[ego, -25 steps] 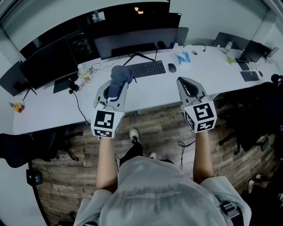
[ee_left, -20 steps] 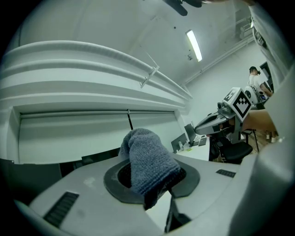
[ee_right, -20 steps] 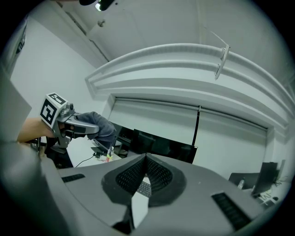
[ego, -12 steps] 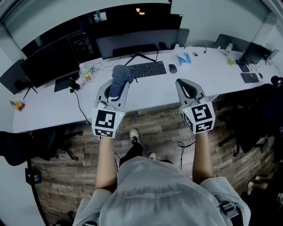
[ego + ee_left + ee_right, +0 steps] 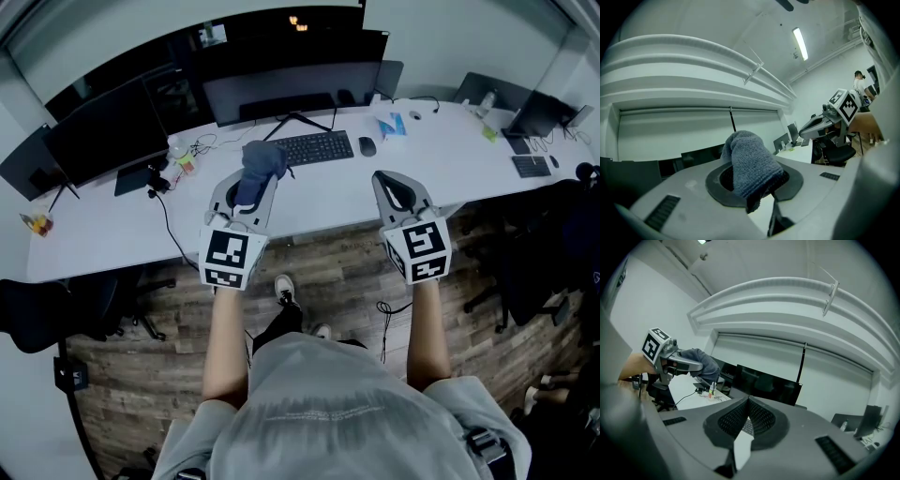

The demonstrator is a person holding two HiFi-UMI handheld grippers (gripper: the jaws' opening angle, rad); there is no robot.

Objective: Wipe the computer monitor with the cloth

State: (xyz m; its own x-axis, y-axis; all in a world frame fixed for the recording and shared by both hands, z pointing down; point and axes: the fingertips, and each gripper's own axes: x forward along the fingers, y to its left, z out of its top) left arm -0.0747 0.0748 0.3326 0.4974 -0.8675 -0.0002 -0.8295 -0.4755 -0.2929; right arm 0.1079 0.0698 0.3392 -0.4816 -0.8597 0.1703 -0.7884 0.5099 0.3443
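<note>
A blue-grey cloth (image 5: 260, 165) is pinched in my left gripper (image 5: 251, 184), which is held above the desk's front edge, in front of the keyboard (image 5: 309, 147). In the left gripper view the cloth (image 5: 749, 166) bulges up from between the jaws. The dark computer monitor (image 5: 291, 89) stands behind the keyboard, well beyond both grippers. My right gripper (image 5: 396, 187) hovers at the desk's front edge with its jaws together and nothing in them; its own view shows the pads (image 5: 761, 419) meeting. In the right gripper view the monitor (image 5: 768, 385) appears ahead.
The long white desk (image 5: 112, 230) carries a second monitor (image 5: 103, 131) at left, a mouse (image 5: 365, 143), cables and small items. Another desk (image 5: 525, 141) with a laptop stands at far right. Black chairs (image 5: 56, 314) sit on the wooden floor either side of me.
Both grippers have drifted slightly; the left one with the cloth has moved a little to the right and forward. The grip on the cloth is unchanged.
</note>
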